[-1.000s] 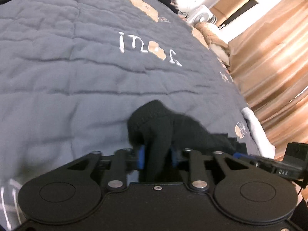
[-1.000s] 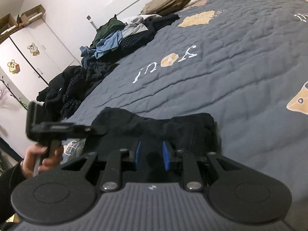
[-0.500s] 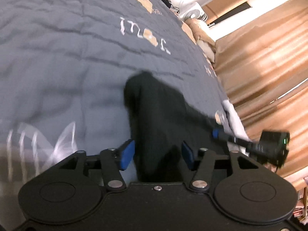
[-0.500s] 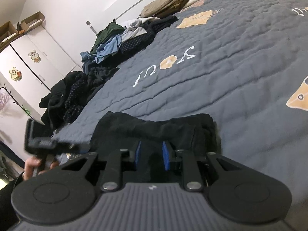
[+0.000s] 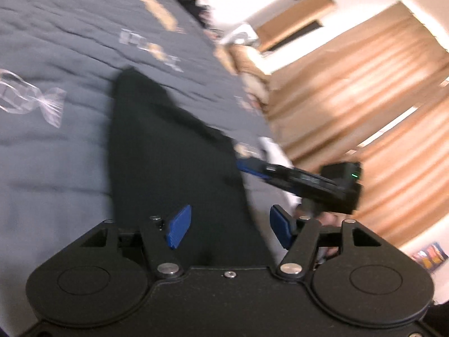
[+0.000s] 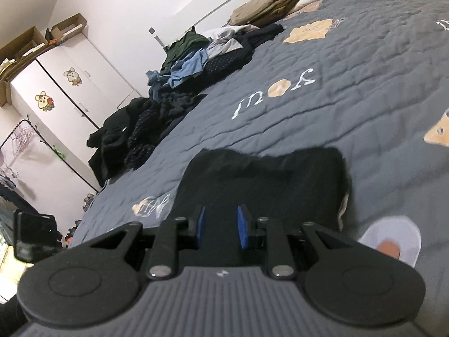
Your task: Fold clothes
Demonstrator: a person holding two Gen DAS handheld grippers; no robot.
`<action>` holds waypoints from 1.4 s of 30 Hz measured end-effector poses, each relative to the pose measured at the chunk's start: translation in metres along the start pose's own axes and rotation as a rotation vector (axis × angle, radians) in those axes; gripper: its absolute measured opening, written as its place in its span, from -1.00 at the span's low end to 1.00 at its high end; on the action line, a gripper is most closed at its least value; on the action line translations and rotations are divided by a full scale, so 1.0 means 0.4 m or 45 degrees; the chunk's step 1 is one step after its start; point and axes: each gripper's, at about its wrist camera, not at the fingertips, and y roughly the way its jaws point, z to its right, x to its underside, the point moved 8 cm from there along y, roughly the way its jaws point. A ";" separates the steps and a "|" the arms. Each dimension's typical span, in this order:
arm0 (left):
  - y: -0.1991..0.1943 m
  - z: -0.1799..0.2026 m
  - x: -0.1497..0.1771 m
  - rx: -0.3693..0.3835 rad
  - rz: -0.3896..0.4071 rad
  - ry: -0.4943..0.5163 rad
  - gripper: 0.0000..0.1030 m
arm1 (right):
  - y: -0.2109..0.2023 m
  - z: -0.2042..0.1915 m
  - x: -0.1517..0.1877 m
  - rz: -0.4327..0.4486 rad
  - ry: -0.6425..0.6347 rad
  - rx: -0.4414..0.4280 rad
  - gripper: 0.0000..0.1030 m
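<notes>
Right tool (image 6: 220, 226) view alone shows clothes pile (image 6: 196, 64).

A: How many garments lie spread on the quilt (image 6: 364, 84)?
B: One, the black garment (image 6: 266, 174).
A: And grippers?
B: Two, the left gripper (image 5: 230, 227) and the right gripper (image 6: 220, 226), each with two blue pads (image 5: 179, 226).
A: Piles of clothes?
B: Three along the far edge: a dark pile (image 6: 134, 132), a blue-green pile (image 6: 202, 59), a tan pile (image 6: 280, 5).
A: Wardrobe (image 6: 70, 84) stickers?
B: Two.
</notes>
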 end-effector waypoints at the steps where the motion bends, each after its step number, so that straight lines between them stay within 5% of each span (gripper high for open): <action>1: 0.013 0.006 0.018 0.022 -0.003 -0.022 0.20 | -0.010 -0.015 0.011 -0.005 -0.004 -0.001 -0.54; 6: 0.062 0.004 0.088 0.068 0.010 -0.154 0.20 | -0.084 -0.087 0.101 0.035 0.045 -0.076 -0.54; 11: 0.072 0.034 0.108 0.071 0.012 -0.118 0.32 | -0.112 -0.140 0.189 -0.007 -0.001 -0.073 -0.53; 22: 0.080 0.055 0.131 0.041 0.018 -0.099 0.36 | -0.126 -0.068 0.321 -0.096 0.078 0.140 -0.53; 29: 0.118 -0.053 0.148 -0.134 -0.018 -0.165 0.38 | -0.148 -0.022 0.362 -0.107 0.136 0.170 -0.54; 35: 0.050 -0.086 0.102 -0.244 0.155 -0.195 0.36 | -0.173 -0.015 0.380 -0.098 0.145 0.171 -0.54; 38: 0.037 -0.048 0.091 -0.155 0.174 -0.205 0.37 | -0.182 -0.015 0.384 -0.096 0.141 0.176 -0.54; 42: 0.089 0.042 0.139 -0.043 0.077 -0.121 0.38 | -0.188 -0.013 0.388 -0.087 0.141 0.180 -0.54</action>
